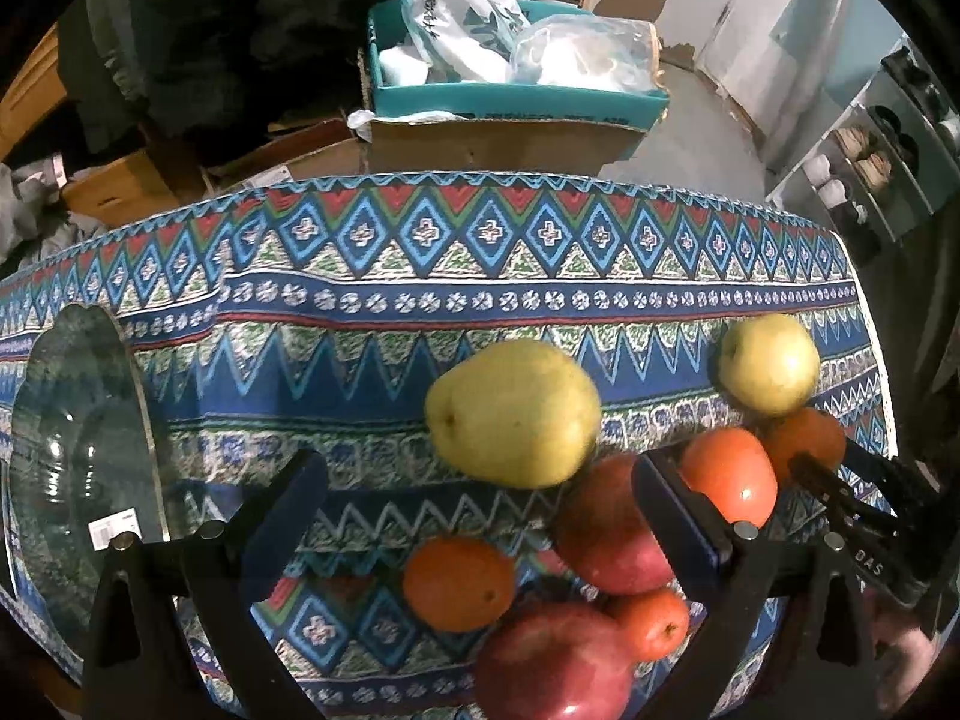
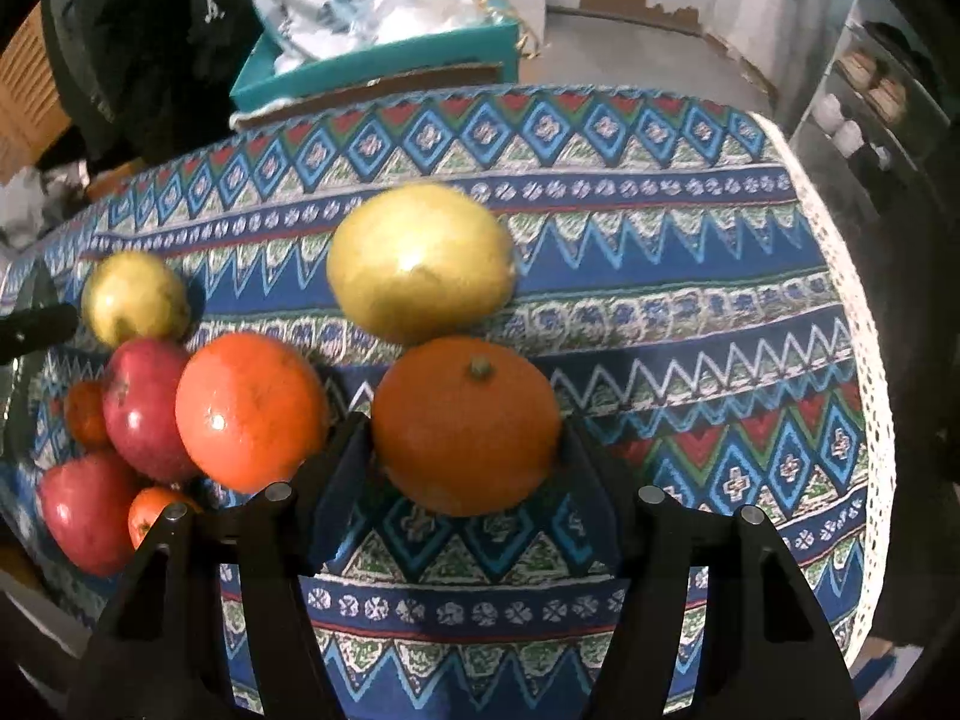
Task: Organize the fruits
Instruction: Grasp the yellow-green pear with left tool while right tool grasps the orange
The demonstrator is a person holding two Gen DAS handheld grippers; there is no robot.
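Fruits lie on a patterned tablecloth (image 1: pixel 480 276). In the left wrist view a yellow pear (image 1: pixel 513 411) sits in the middle, a second yellow pear (image 1: pixel 768 363) at the right, with a tomato (image 1: pixel 729 474), red apples (image 1: pixel 606 528), (image 1: pixel 552 666) and oranges (image 1: pixel 459 582) in front. My left gripper (image 1: pixel 480 510) is open above the cluster, holding nothing. A glass bowl (image 1: pixel 78 438) stands at the left. In the right wrist view my right gripper (image 2: pixel 465 462) has its fingers against both sides of an orange (image 2: pixel 465 426). A pear (image 2: pixel 420 261) lies behind it.
The right gripper's fingers (image 1: pixel 840 498) show at the right of the left wrist view. Beyond the table's far edge stand a cardboard box (image 1: pixel 498 144) with a teal tray of bags. A shelf (image 1: pixel 870 168) is at the far right. The cloth's lace edge (image 2: pixel 852 330) marks the table's right side.
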